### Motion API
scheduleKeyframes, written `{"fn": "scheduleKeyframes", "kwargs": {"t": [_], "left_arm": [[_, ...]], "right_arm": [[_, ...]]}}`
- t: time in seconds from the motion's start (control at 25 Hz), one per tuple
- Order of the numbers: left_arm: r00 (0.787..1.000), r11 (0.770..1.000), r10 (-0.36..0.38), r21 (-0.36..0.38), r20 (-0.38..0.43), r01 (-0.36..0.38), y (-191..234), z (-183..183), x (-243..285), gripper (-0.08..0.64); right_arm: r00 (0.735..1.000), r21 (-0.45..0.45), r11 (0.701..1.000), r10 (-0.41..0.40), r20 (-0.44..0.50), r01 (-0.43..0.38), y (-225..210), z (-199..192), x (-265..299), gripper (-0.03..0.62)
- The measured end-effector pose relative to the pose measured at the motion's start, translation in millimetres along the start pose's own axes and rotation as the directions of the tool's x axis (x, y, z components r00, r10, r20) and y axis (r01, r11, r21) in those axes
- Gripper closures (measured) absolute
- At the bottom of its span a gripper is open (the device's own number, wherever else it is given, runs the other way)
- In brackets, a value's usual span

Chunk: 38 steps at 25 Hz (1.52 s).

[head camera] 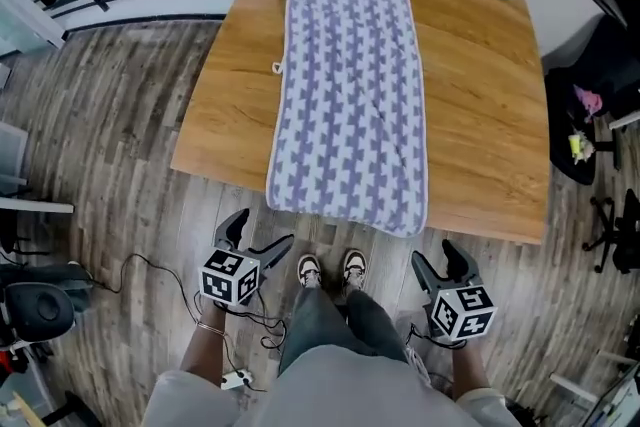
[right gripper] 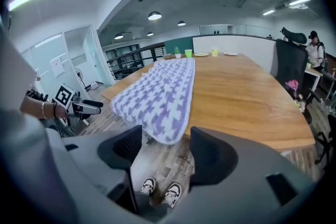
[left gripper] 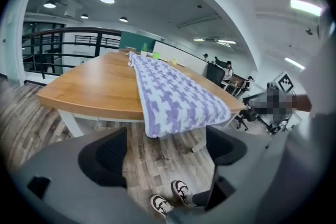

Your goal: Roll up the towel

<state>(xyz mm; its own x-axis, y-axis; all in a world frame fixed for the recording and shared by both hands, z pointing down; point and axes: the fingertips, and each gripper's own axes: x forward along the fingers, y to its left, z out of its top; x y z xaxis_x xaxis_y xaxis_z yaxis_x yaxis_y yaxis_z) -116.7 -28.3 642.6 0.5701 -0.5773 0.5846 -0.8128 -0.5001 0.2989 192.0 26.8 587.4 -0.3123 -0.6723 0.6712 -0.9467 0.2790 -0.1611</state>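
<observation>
Two open, empty tools: left gripper [head camera: 258,233] and right gripper [head camera: 440,260], jaws spread, held low near the shoes [head camera: 309,268]. Straight ahead and higher up, towel [head camera: 350,95] flat on the table [head camera: 480,115], long side pointing away, near end drooping over the edge. Looks equally close to both, one corner each.
</observation>
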Motion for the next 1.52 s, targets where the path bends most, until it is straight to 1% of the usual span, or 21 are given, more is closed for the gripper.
{"fn": "scheduleKeyframes", "kwargs": {"t": [0.12,0.28,0.36,0.52,0.56,0.68,0.84,0.92,0.96,1.08,1.16,1.24,1.36,1.44,1.48,1.52], "left_arm": [[0.996,0.996,-0.091,0.024,-0.007,0.091,4,-11,24,0.092],[0.985,0.985,-0.170,0.015,-0.020,0.170,9,-28,55,0.131],[0.977,0.977,-0.211,0.021,-0.027,0.212,7,-36,67,0.154],[0.966,0.965,-0.259,0.043,-0.023,0.259,11,-42,81,0.207],[0.962,0.961,-0.271,0.046,-0.023,0.272,11,-44,83,0.223],[0.951,0.949,-0.307,0.066,-0.040,0.309,9,-49,90,0.241],[0.952,0.946,-0.306,0.106,-0.030,0.307,15,-46,95,0.274],[0.952,0.945,-0.307,0.115,-0.017,0.307,14,-42,98,0.329],[0.950,0.943,-0.313,0.118,-0.016,0.313,12,-42,99,0.345],[0.943,0.936,-0.333,0.116,-0.024,0.333,5,-49,105,0.356],[0.943,0.936,-0.333,0.111,-0.018,0.333,4,-50,106,0.374],[0.945,0.940,-0.328,0.102,0.001,0.326,4,-46,104,0.430],[0.949,0.946,-0.315,0.086,0.021,0.312,3,-43,97,0.508],[0.950,0.948,-0.311,0.075,0.026,0.308,2,-43,92,0.545],[0.950,0.949,-0.310,0.071,0.029,0.307,2,-43,90,0.555],[0.950,0.949,-0.309,0.067,0.032,0.307,1,-43,87,0.555]], "right_arm": [[0.999,0.033,0.999,-0.002,-0.033,0.003,2,-19,15,0.319],[0.998,0.039,0.999,-0.004,-0.056,0.006,9,-31,33,0.324],[0.999,0.049,0.999,-0.003,-0.051,0.005,11,-32,40,0.331],[1.000,0.091,0.996,-0.007,-0.018,0.008,9,-25,55,0.360],[1.000,0.100,0.995,-0.013,-0.018,0.015,7,-25,57,0.367],[0.999,0.141,0.989,-0.028,-0.037,0.033,0,-30,61,0.373],[0.998,0.202,0.979,-0.029,-0.052,0.039,-4,-35,68,0.383],[0.998,0.227,0.973,-0.036,-0.059,0.049,-8,-38,71,0.393],[0.997,0.235,0.970,-0.039,-0.062,0.053,-11,-39,73,0.396],[0.997,0.255,0.965,-0.035,-0.070,0.052,-14,-44,77,0.399],[0.997,0.268,0.962,-0.031,-0.067,0.048,-14,-44,79,0.409],[0.998,0.272,0.961,-0.042,-0.055,0.055,-16,-41,80,0.462],[0.997,0.272,0.960,-0.052,-0.049,0.063,-18,-39,80,0.503],[0.997,0.270,0.961,-0.054,-0.050,0.066,-18,-40,79,0.530],[0.997,0.267,0.961,-0.055,-0.049,0.066,-18,-40,78,0.550],[0.997,0.264,0.962,-0.054,-0.046,0.065,-18,-39,77,0.558]]}}
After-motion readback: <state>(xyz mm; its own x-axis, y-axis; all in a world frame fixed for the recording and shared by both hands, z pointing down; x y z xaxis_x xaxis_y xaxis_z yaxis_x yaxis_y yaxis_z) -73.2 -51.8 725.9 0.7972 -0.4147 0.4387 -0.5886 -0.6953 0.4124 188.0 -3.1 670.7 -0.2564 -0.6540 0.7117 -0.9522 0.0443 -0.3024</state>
